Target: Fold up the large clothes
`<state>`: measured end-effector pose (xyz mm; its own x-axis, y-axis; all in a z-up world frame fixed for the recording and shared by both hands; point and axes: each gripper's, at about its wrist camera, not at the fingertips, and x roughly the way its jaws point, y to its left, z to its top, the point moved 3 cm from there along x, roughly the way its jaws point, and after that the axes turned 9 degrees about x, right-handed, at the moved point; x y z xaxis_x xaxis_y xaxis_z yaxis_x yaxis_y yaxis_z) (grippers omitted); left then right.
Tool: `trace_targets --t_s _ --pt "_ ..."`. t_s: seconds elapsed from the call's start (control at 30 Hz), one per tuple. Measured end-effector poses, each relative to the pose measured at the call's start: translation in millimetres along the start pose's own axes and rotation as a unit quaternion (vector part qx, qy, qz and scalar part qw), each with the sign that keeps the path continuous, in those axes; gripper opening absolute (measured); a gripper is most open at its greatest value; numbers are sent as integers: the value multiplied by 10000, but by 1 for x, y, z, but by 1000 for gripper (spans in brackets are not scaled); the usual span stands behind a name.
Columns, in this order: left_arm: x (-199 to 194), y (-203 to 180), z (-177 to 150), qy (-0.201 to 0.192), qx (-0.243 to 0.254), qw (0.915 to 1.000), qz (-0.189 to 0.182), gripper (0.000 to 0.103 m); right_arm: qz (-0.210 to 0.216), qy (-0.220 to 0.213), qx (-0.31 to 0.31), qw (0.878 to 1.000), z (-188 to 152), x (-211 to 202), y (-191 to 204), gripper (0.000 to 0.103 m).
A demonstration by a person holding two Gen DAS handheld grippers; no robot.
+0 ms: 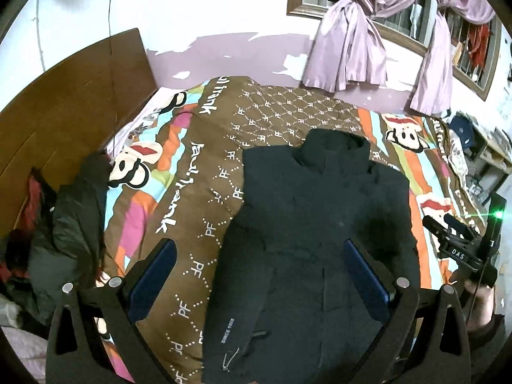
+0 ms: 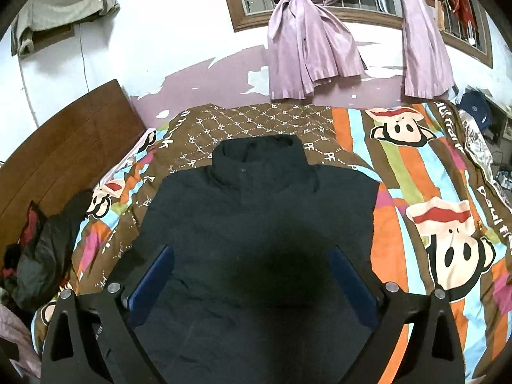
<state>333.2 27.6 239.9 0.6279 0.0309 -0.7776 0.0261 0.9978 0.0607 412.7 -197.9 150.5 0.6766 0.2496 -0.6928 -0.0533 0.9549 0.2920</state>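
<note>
Jacket: your dark jacket [image 2: 256, 224] lies flat on the bed's patterned quilt [image 2: 400, 166], sleeves apparently already folded in so the outline reads as a long panel.
Long axis: it runs straight away from you, collar [image 2: 259, 156] at the far end toward the window wall, hem at your near edge and out of view beneath the claws.
Right claw: your right claw [image 2: 252, 272] hangs directly over the jacket's middle, jaws spread wide, nothing between the blue pads; whether the pads touch the cloth I cannot tell.
Left claw: your left claw [image 1: 260, 268] is also spread and empty, sitting over the jacket's left edge [image 1: 230, 230], one pad above bare quilt, the other above cloth.
Which is nearer: both are about level along the axis; the right is centred on the cloth, the left straddles its side seam.
What the move turns on: judging from the layout, the next fold goes along the long axis, hem carried toward the collar. That means you reach back and down toward yourself for the two hem corners, not forward.
Risk: the padded cloth looks thick; a shallow pinch may catch only the top layer.
Nearby: a heap of other clothes [image 1: 70, 224] sits well apart to the left by the headboard [image 1: 64, 96], clear of the fold path.
</note>
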Motion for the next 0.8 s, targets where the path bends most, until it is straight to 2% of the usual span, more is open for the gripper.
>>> trace_targets --t_s 0.13,0.27,0.3,0.37,0.43,0.53,0.6,0.67,0.73,0.8 --pt "27 22 10 -117 -228 9993 -261 101 -392 62 -196 9990 19 31 6 99" --pt "77 40 30 -302 -323 9981 -420 101 -640 76 45 9979 47 77 -3 99" --pt "99 41 40 -371 -306 9978 -454 101 -663 35 149 9977 56 92 -7 99" --pt "133 45 52 -668 -272 9958 -559 101 -735 -101 310 9968 71 117 -15 99" --pt "169 50 61 -945 -331 9929 -647 101 -688 -305 484 9960 88 146 -26 99" --pt "227 56 71 -980 -373 9896 -984 101 -621 -512 687 9944 108 180 -45 99" --pt "255 61 82 -1076 -313 9887 -992 101 -484 -676 936 9921 116 200 -60 98" --pt "283 62 94 -1085 -439 9860 -1190 101 -416 -639 1059 9914 120 218 -71 92" --pt "308 54 108 -1016 -424 9845 -1367 101 -464 -454 968 9932 124 238 -76 76" --pt "327 40 122 -992 -293 9845 -1416 101 -476 -483 937 9933 129 249 -81 70"
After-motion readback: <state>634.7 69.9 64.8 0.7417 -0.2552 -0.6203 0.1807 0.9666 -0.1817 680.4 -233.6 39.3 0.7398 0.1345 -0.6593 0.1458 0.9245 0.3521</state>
